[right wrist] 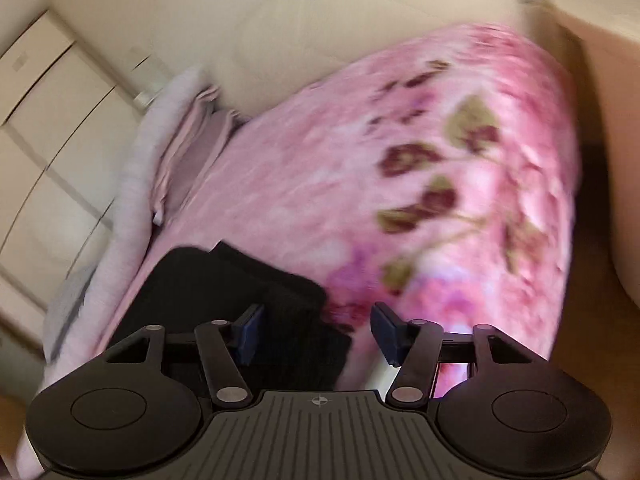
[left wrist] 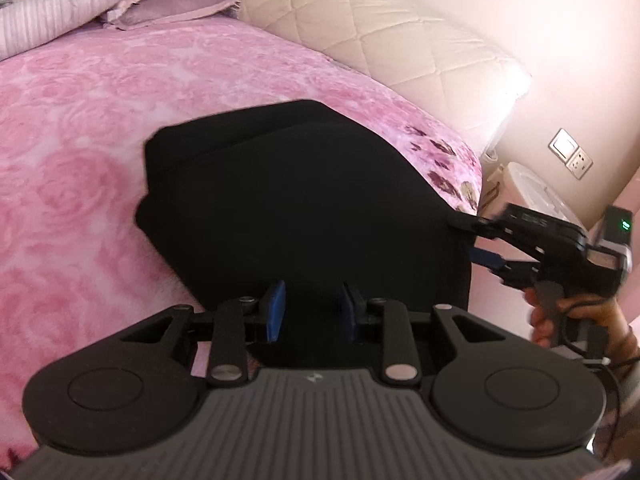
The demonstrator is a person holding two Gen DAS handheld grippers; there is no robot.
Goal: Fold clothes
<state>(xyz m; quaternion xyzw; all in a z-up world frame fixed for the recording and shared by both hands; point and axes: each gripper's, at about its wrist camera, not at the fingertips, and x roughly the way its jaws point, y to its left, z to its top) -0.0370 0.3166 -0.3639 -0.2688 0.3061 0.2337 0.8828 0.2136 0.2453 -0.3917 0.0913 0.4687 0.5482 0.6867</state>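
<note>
A black folded garment (left wrist: pixel 296 200) lies on the pink rose-patterned blanket (left wrist: pixel 80 160), near the bed's right edge. My left gripper (left wrist: pixel 312 310) sits at the garment's near edge, and black cloth fills the gap between its blue pads (left wrist: pixel 276 312), so it looks shut on the cloth. My right gripper (left wrist: pixel 474 240) is at the garment's right corner with its jaws apart; a person's hand (left wrist: pixel 560 320) holds it. In the blurred right wrist view the garment (right wrist: pixel 224 292) reaches in between the fingers of the right gripper (right wrist: pixel 318 332), and the pads do not press on it.
Striped pillows and folded bedding (left wrist: pixel 60 12) are stacked at the far left by a cream quilted headboard (left wrist: pixel 380 40). Beyond the bed's right edge stand a white round object (left wrist: pixel 536 196) and a wall switch and socket (left wrist: pixel 570 152). Pale cabinets (right wrist: pixel 48 120) line the far side.
</note>
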